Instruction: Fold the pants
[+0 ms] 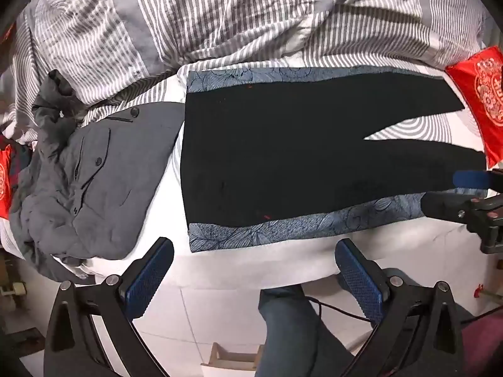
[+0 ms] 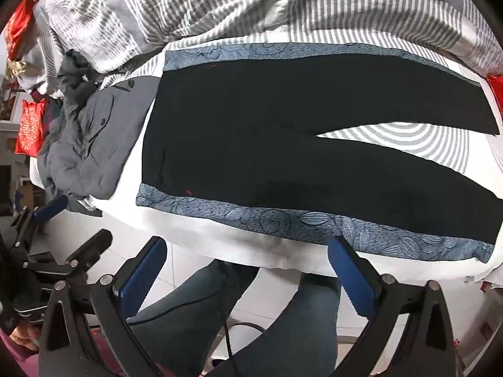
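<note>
Both the left tongs (image 1: 254,279) and right tongs (image 2: 248,276) gape empty off the bed's (image 1: 251,260) near edge; grabbing the black pants (image 1: 283,150) could snag the blue patterned cloth (image 1: 283,232) beneath.

Both wrist views look down from the bedside, near, sharing the black pants (image 1: 283,144) (image 2: 283,125)

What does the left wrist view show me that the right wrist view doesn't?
Only the left wrist view shows the large red embroidered cushion by the leg hems, with the right gripper beside the near hem.

Only the right wrist view shows the left gripper from outside, off the bed's left corner, and a red patterned bag behind the grey pile.

Both show the black pants laid flat, legs spread, on a blue patterned cloth, the crumpled grey garment at the waistband end, and the striped duvet.
</note>
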`<state>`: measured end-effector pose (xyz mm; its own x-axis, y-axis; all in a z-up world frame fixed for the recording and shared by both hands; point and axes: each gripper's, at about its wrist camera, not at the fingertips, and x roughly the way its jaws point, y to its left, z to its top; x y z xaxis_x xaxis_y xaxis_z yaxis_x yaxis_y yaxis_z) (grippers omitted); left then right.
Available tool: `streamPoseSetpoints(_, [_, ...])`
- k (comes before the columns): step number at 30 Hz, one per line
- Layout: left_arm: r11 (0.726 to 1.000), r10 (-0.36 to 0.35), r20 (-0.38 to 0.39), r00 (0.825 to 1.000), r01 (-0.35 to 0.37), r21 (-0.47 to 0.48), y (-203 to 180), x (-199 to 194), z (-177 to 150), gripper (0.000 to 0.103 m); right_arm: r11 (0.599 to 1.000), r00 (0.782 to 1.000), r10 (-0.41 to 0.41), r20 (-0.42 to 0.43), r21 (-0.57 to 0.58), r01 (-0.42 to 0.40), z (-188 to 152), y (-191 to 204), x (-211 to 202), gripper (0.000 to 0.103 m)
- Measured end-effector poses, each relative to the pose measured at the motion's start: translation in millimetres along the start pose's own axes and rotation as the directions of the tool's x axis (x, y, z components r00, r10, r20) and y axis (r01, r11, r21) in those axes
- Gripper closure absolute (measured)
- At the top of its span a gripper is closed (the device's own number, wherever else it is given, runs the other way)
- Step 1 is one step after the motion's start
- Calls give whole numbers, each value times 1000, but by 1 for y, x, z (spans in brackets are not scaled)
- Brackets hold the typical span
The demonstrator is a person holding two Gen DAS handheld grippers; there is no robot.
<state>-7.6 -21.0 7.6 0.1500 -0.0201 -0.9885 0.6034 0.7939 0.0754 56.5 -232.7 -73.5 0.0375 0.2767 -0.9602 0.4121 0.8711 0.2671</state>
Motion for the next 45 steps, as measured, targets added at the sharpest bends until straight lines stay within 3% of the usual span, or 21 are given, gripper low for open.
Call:
streamPoseSetpoints(22, [996, 16, 25, 1000, -13, -84, 8, -5, 9, 0, 998, 998, -68, -5, 10, 68, 7, -15, -9, 1])
streamPoseSetpoints(45, [996, 54, 37, 998, -52, -74, -3, -11, 19, 0, 998, 998, -65, -3, 23, 65, 17, -26, -12, 1])
